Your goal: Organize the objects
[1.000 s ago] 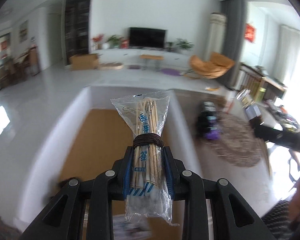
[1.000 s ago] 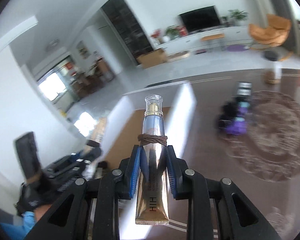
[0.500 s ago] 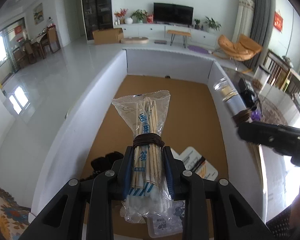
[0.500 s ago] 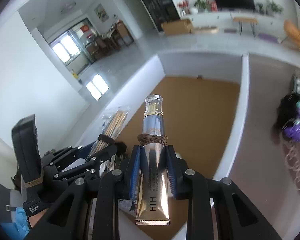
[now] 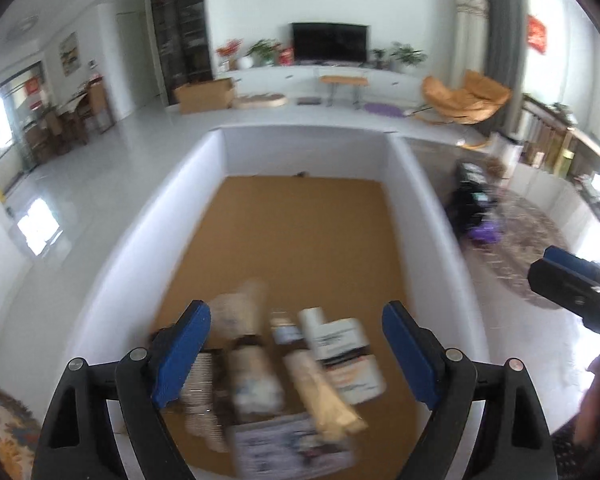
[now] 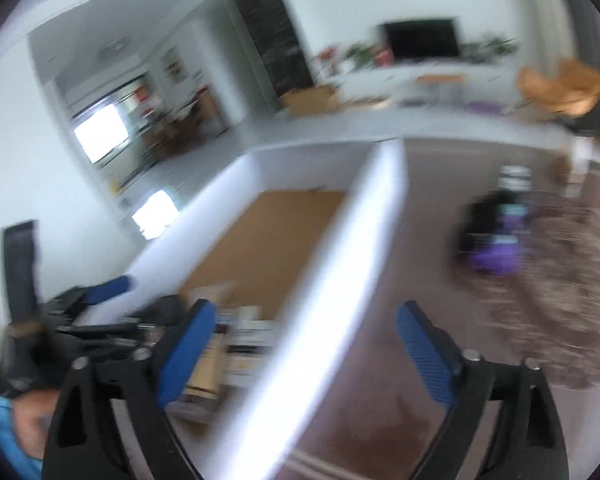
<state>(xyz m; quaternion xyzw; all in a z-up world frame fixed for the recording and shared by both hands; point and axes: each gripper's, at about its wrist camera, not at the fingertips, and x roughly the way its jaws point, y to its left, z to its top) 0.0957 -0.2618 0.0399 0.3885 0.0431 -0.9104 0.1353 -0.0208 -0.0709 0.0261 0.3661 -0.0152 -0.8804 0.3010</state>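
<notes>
left wrist view: the left claw (image 5: pixel 296 344) stands spread wide, its jaws having just opened, nothing pinched between the blue pads (image 5: pixel 182 354); below it a white-walled box (image 5: pixel 140 240) with a brown floor holds a blurred heap of things at its near end; among them the chopstick packet (image 5: pixel 248 356) lies just below the gap of the jaws, beside a white carton (image 5: pixel 342 348), a tan tube-like thing (image 5: pixel 324 394) and a printed packet (image 5: pixel 292 446); the right claw (image 5: pixel 568 280) shows at the right edge, outside the box wall, over the floor; a patterned rug (image 5: pixel 528 240) lies beyond.

right wrist view: heavily blurred; the right claw (image 6: pixel 306 344) is likewise spread, its jaws having just opened, and pinches nothing; the white box wall (image 6: pixel 340 272) runs between its pads; the heap (image 6: pixel 228 344) lies inside the box at the left pad; the left claw (image 6: pixel 100 300) is at the left edge, over the box.
</notes>
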